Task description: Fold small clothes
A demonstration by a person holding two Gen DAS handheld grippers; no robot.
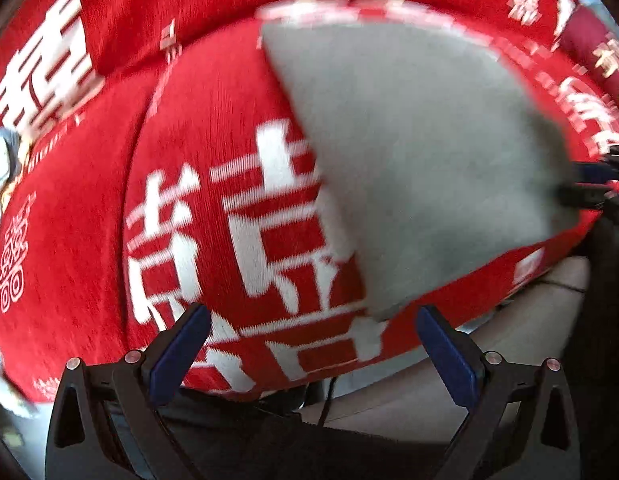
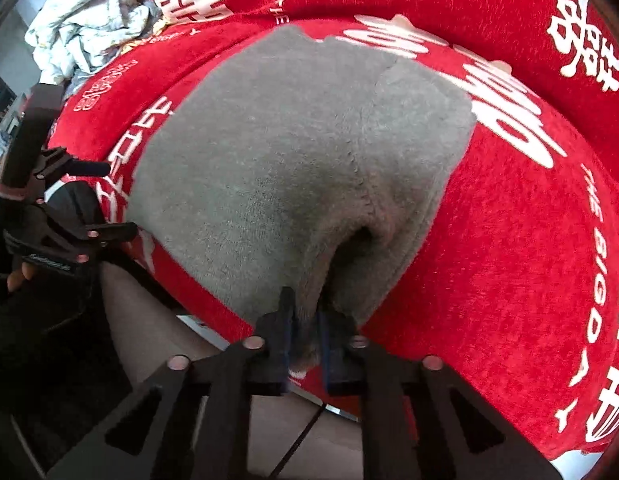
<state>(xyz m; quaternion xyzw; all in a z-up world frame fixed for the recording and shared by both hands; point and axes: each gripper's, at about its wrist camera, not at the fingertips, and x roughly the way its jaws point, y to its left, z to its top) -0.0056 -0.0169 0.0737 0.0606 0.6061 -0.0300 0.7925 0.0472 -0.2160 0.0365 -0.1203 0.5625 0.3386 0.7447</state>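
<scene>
R tool (image 2: 305, 344) pinches near edge of grey fleece cloth (image 2: 293, 152) on red blanket (image 2: 529, 240); L tool (image 1: 313, 344) wide open, empty, over cloth's corner; crumpled white garment (image 2: 89, 20) far left.

Red cloth-covered surface (image 2: 509, 240) bears grey garment (image 2: 293, 160) and crumpled white clothes (image 2: 89, 20).

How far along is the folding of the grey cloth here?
Early. Done: the grey cloth lies on the red blanket, one flap apparently doubled over. In hand: the right tool pinches its near edge; the left tool is open and empty. Left: finishing the fold, then the crumpled white clothes.
</scene>
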